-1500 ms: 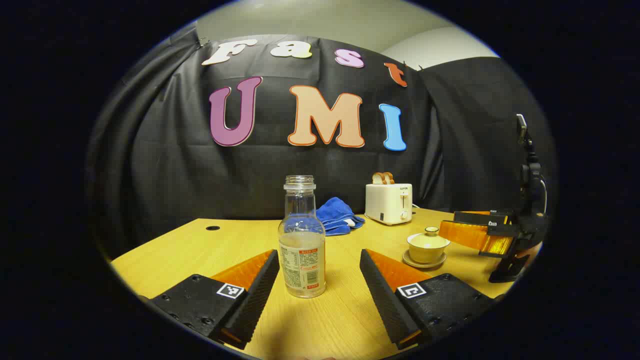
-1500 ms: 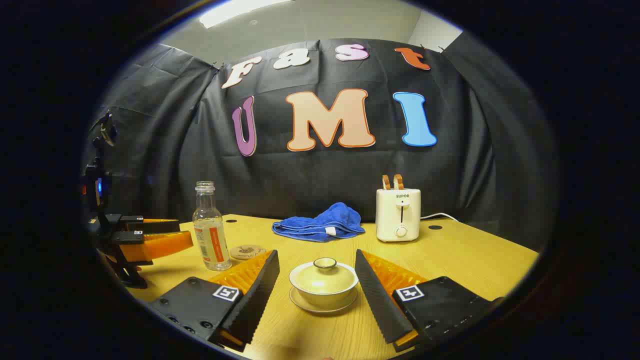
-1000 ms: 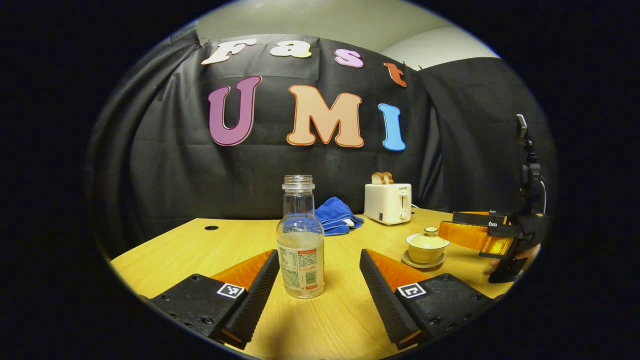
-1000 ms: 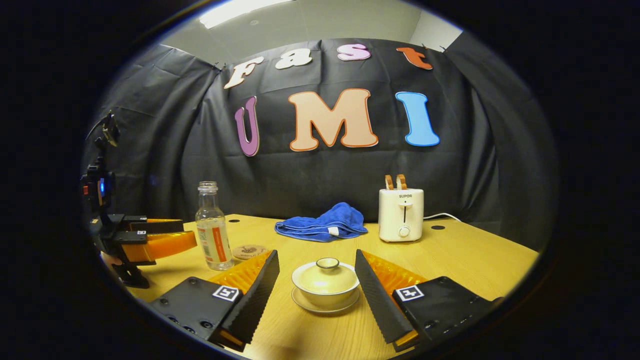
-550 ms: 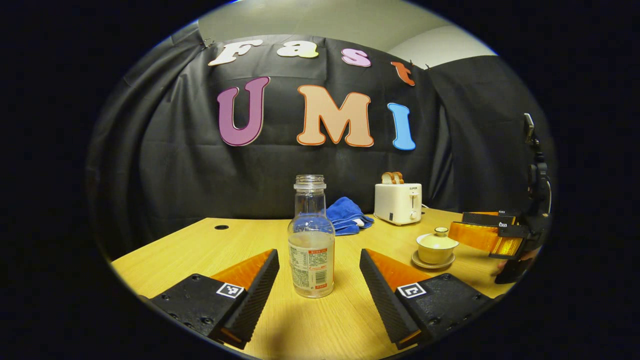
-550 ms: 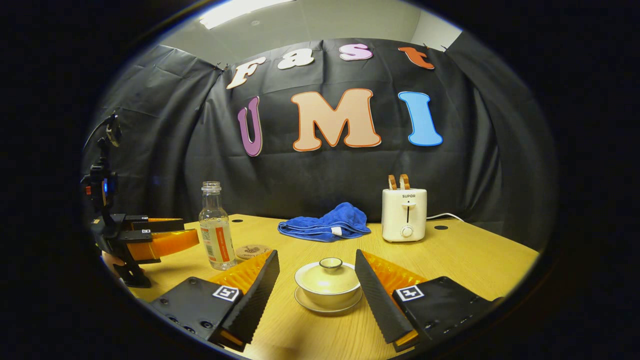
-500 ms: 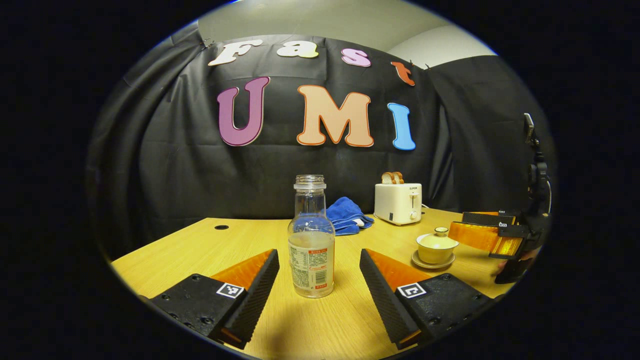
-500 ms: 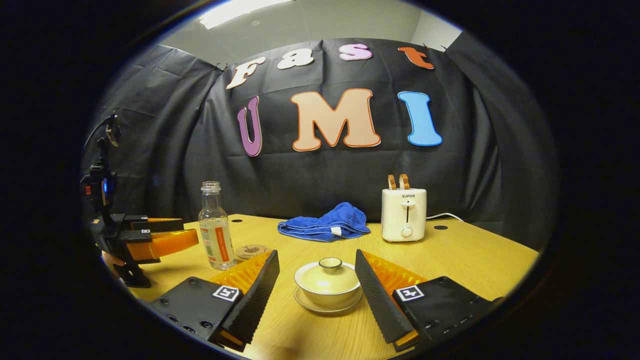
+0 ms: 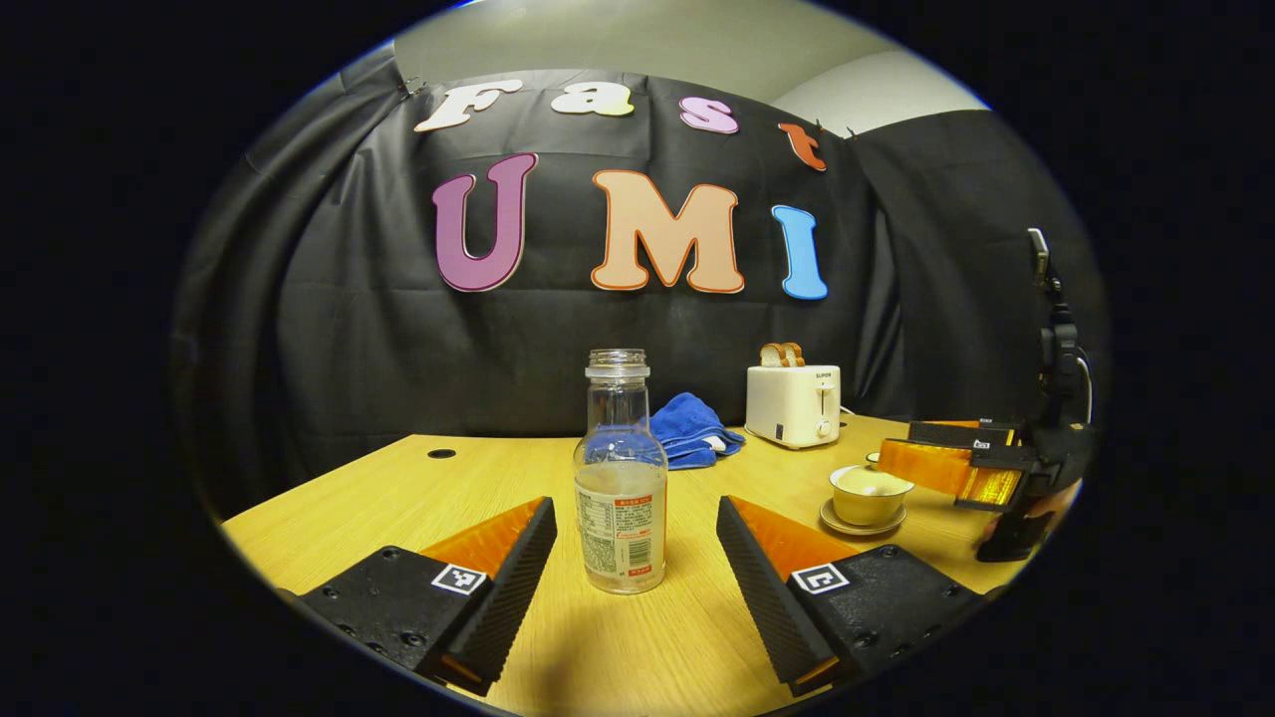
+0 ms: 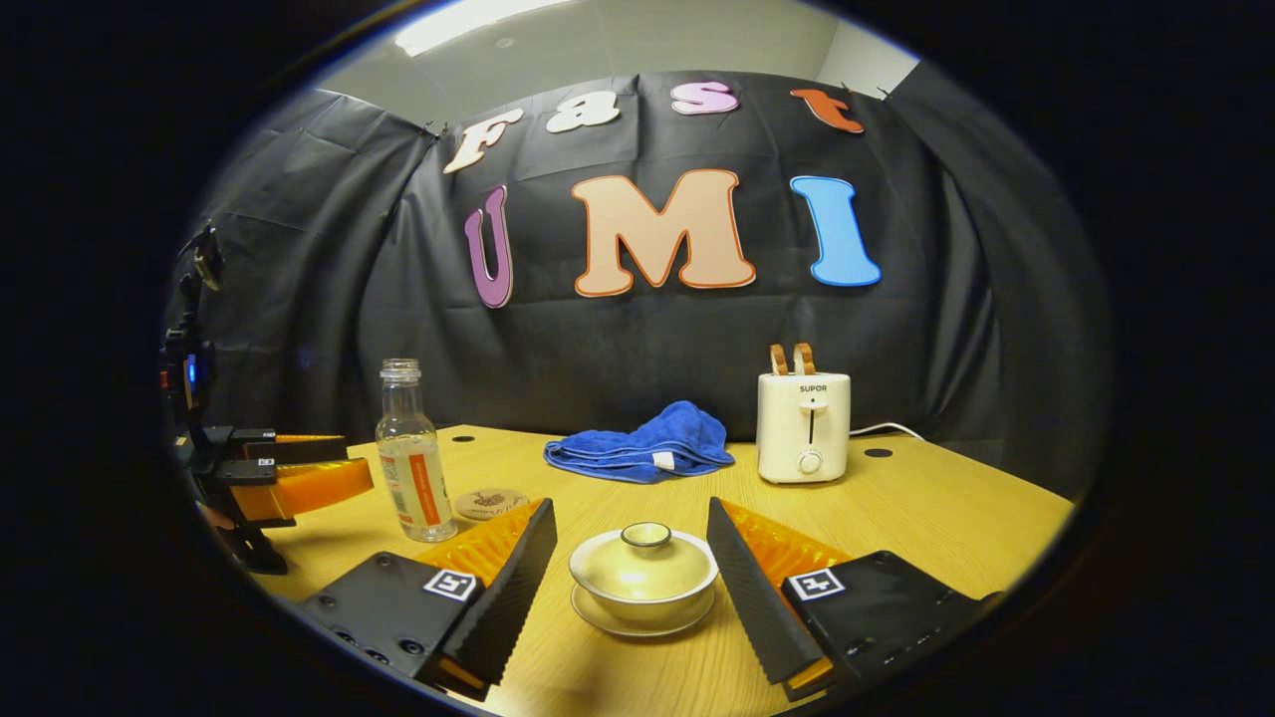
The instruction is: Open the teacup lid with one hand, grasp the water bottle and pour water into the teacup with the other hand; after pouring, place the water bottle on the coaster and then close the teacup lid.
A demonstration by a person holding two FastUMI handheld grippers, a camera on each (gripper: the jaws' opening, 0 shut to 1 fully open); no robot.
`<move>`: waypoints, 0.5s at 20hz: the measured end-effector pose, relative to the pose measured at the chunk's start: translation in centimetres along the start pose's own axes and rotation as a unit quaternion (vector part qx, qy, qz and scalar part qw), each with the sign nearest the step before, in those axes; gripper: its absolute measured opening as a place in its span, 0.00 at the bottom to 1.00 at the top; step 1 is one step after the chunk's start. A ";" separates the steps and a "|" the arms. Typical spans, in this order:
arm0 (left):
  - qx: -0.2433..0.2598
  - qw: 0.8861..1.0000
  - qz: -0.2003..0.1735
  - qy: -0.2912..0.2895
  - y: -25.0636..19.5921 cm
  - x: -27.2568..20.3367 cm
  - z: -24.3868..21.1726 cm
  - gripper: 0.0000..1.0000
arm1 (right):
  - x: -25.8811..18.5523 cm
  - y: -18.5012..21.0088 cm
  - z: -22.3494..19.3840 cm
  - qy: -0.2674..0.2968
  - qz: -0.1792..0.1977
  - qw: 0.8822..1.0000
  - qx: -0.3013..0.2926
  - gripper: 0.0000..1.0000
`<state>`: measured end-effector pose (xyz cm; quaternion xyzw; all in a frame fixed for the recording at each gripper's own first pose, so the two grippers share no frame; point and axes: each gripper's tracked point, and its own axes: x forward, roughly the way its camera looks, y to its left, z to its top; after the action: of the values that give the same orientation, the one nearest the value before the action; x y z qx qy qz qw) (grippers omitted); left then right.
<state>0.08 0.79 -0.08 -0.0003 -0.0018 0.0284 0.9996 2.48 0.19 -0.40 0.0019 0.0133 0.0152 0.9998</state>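
Right gripper (image 10: 630, 543) has edged closer over the teacup lid (image 10: 643, 556)

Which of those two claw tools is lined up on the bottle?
The left gripper: the water bottle stands between its open fingers, untouched. The right gripper instead flanks the lidded teacup.

Lit from a ceiling panel (image 10: 468, 20) overhead. Sharp centres, fisheye bending at edges. Soft shadows on the glossy table (image 10: 936, 518).
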 end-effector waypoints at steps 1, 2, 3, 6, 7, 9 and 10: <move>0.000 1.000 0.000 0.000 0.0 0.0 0.0 0.95 | 0.5 -0.1 -0.3 0.008 -0.001 1.000 0.001 0.96; 0.000 1.000 0.000 0.000 0.0 -0.1 -0.1 0.95 | 0.9 -0.3 -0.5 0.017 -0.003 1.000 0.001 0.96; 0.000 1.000 0.000 0.000 0.0 0.0 -0.1 0.95 | 1.4 -0.3 -0.7 0.023 -0.006 1.000 0.001 0.96; 0.000 1.000 0.000 0.000 0.0 0.1 0.0 0.95 | 1.9 -0.4 -1.0 0.033 -0.008 0.999 -0.001 0.96; 0.000 1.000 0.000 0.000 0.0 0.1 0.0 0.95 | 1.9 -0.6 -0.9 0.034 -0.014 0.999 -0.001 0.94; 0.000 1.000 0.000 0.000 0.0 0.2 0.1 0.95 | 2.4 -1.0 -0.7 0.028 -0.023 0.999 -0.001 0.83; 0.000 1.000 0.000 0.000 0.0 0.1 0.0 0.95 | 2.5 -1.0 -0.8 0.030 -0.023 0.999 -0.001 0.79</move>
<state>0.22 0.78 -0.03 -0.0004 -0.0016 0.0279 0.9996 4.96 -0.74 -1.30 -0.0001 0.0433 -0.0075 0.9990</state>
